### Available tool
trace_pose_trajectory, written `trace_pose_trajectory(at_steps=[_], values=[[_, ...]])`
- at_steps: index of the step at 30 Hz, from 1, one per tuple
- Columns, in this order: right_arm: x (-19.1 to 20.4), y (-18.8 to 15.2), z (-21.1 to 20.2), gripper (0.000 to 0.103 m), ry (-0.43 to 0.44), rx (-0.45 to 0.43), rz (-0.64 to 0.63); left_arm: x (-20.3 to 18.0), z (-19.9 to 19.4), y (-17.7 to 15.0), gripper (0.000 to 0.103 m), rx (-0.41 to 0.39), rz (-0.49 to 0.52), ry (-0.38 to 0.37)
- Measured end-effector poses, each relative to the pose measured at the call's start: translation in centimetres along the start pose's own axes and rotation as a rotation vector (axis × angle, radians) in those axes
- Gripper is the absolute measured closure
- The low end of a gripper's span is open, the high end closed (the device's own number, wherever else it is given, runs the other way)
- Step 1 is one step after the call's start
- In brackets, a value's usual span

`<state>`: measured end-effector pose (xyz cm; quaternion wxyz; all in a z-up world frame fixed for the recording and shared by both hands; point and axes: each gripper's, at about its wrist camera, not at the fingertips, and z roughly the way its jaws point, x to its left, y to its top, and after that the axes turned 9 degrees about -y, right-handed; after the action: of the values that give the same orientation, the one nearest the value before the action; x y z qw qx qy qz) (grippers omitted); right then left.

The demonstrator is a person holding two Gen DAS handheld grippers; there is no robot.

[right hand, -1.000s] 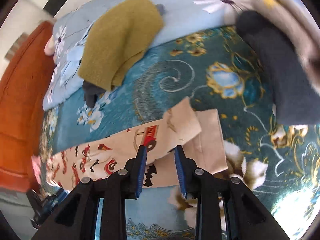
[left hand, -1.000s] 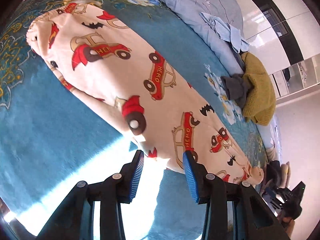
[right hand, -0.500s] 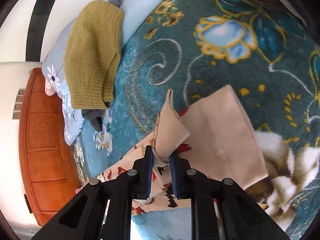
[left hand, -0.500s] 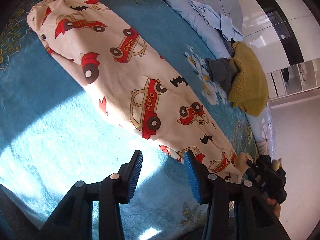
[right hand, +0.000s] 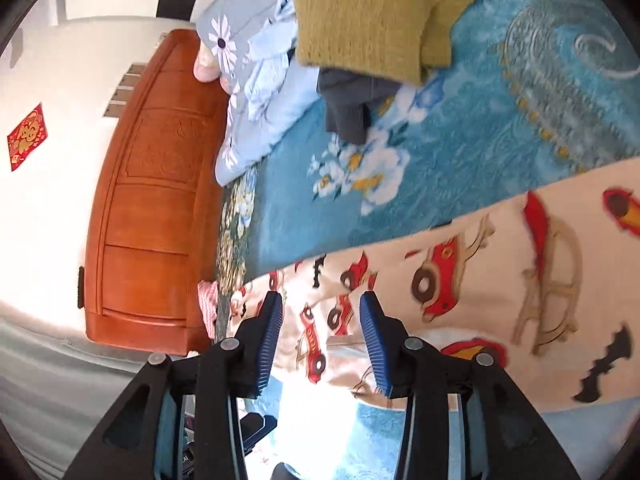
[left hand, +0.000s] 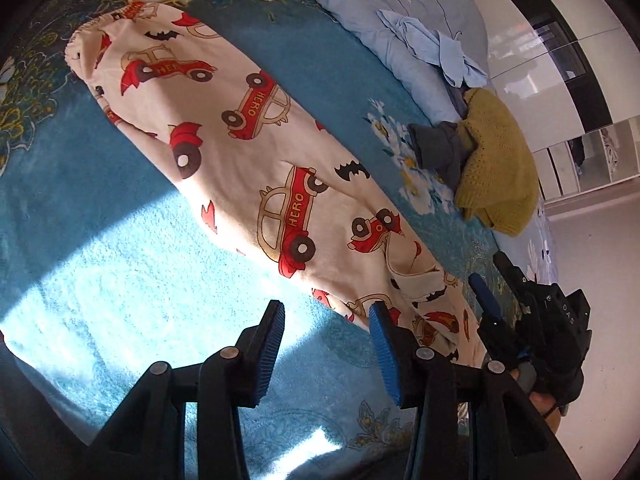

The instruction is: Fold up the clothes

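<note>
Since half a second ago the right gripper [right hand: 320, 338] has let go of the cloth edge it pinched and its jaws are now spread; the left gripper [left hand: 326, 346] has shifted toward the near end of the pyjama trousers [left hand: 256, 148]. Left wrist view: left jaws spread, nothing between them, hovering over the blue blanket [left hand: 100, 264] just beside the trousers' edge. The cream trousers with red cars lie flat and long, diagonal across the blanket. The right gripper [left hand: 504, 292] shows at the trousers' near end, a hand [left hand: 540, 404] behind it. Beyond, a mustard knit [left hand: 500, 168] overlaps a grey garment [left hand: 436, 148], next to a light-blue floral duvet [left hand: 384, 4]. Right wrist view: open jaws over the trousers [right hand: 500, 292], holding nothing. Knit [right hand: 360, 16] and grey garment [right hand: 348, 104] sit further up, wooden headboard [right hand: 148, 208] at left.
</note>
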<state>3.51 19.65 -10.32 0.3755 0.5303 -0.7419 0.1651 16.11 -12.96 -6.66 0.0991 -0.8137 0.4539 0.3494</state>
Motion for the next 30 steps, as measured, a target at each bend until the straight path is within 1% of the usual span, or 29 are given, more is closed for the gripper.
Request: trace_pose_trajectory(at_steps=[2, 3, 6, 8, 11, 13, 15, 17, 19, 22, 24, 25, 27, 28, 29, 30], values=[[-0.8, 1.3, -1.8, 0.062, -0.078, -0.057, -0.007, -0.1, 0.3, -0.1, 0.055, 0.009, 0.002, -0.003], [-1.0, 1.9, -2.1, 0.062, -0.121, -0.057, -0.030, -0.1, 0.4, -0.1, 0.055, 0.013, 0.003, -0.004], [-0.5, 2.8, -1.7, 0.060, -0.175, 0.017, -0.177, -0.1, 0.5, -0.2, 0.055, 0.020, 0.006, -0.008], [1.5, 2.2, -0.2, 0.060, -0.179, 0.114, -0.369, -0.1, 0.4, -0.2, 0.055, 0.022, 0.008, -0.010], [4.7, 0.5, 2.4, 0.060, -0.219, 0.247, -0.667, -0.1, 0.3, -0.2, 0.055, 0.025, 0.010, -0.014], [6.3, -0.5, 3.9, 0.060, -0.232, 0.316, -0.807, -0.1, 0.2, -0.2, 0.055, 0.028, 0.012, -0.016], [7.4, -1.5, 5.0, 0.060, -0.248, 0.363, -0.912, -0.1, 0.1, -0.3, 0.054, 0.030, 0.014, -0.018], [8.4, -2.4, 6.1, 0.059, -0.270, 0.406, -1.015, -0.1, 0.0, -0.3, 0.052, 0.032, 0.016, -0.021], [8.8, -3.1, 7.4, 0.055, -0.327, 0.438, -1.099, -0.1, -0.1, -0.3, 0.052, 0.034, 0.017, -0.023], [8.7, -3.8, 9.0, 0.055, -0.370, 0.516, -1.157, -0.1, -0.3, -0.3, 0.051, 0.037, 0.020, -0.026], [8.5, -4.4, 9.6, 0.055, -0.404, 0.550, -1.184, -0.1, -0.5, -0.3, 0.051, 0.035, 0.019, -0.033], [8.4, -4.7, 9.8, 0.056, -0.421, 0.565, -1.196, -0.1, -0.6, -0.3, 0.051, 0.032, 0.018, -0.038], [8.4, -4.8, 9.3, 0.077, -0.437, 0.555, -1.199, -0.2, -1.0, -0.3, 0.051, 0.025, 0.014, -0.050], [8.3, -4.8, 8.9, 0.095, -0.441, 0.548, -1.194, -0.2, -1.2, -0.3, 0.051, 0.022, 0.012, -0.056], [8.2, -4.5, 8.4, 0.095, -0.448, 0.529, -1.172, -0.2, -1.3, -0.4, 0.051, 0.019, 0.011, -0.061], [8.1, -4.0, 7.5, 0.095, -0.434, 0.510, -1.126, -0.2, -1.5, -0.4, 0.051, 0.016, 0.009, -0.067]])
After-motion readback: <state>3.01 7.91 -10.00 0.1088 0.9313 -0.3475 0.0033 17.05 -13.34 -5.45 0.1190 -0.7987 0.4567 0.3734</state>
